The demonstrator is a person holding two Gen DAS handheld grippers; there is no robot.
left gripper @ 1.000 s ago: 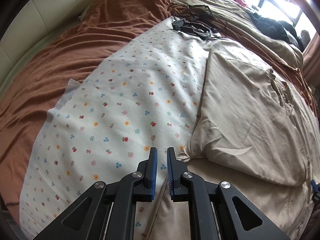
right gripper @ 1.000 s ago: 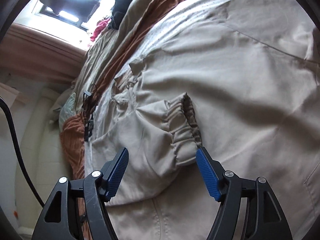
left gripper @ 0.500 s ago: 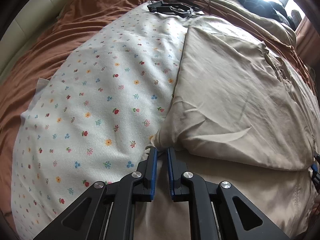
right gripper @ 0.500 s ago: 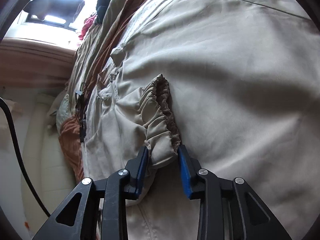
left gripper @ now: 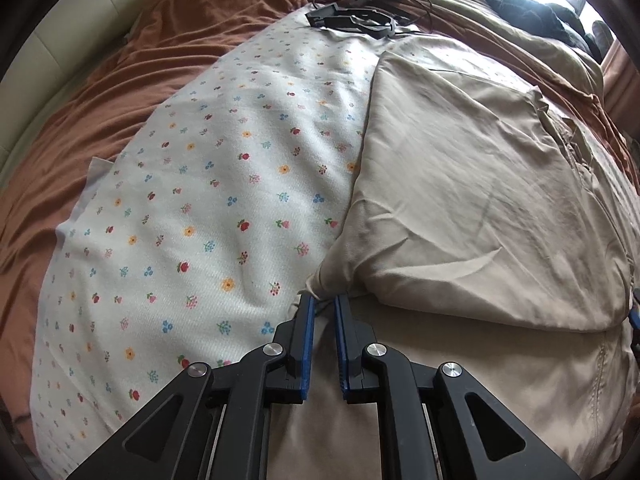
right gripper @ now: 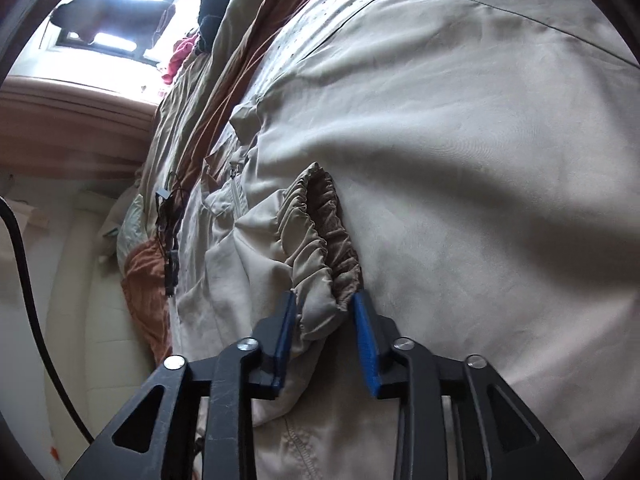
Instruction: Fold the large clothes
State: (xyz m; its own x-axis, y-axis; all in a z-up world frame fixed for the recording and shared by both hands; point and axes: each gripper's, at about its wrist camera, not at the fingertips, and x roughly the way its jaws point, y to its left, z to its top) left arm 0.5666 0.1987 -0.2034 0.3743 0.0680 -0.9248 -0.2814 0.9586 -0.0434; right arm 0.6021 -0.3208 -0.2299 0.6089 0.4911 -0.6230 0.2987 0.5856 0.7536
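A large beige jacket (left gripper: 480,208) lies spread on the bed, one part folded over itself. In the left wrist view my left gripper (left gripper: 323,304) is nearly closed, pinching a corner of the beige fabric at its fingertips, low over the bed. In the right wrist view my right gripper (right gripper: 325,304) is shut on the jacket's elastic sleeve cuff (right gripper: 320,236), which bunches between the blue pads. The jacket body (right gripper: 480,160) fills the right side of that view, with its zipper (right gripper: 236,196) at the left.
A white floral sheet (left gripper: 192,208) lies under the jacket on a rust-brown bedspread (left gripper: 100,100). Black cables and a black device (left gripper: 356,20) lie at the far end. Dark clothes (left gripper: 540,12) are piled near the bright window. A cream padded headboard (left gripper: 60,40) is at the left.
My right gripper went from wide open to shut on the sleeve cuff. My left gripper moved forward onto the fabric corner and took hold of it.
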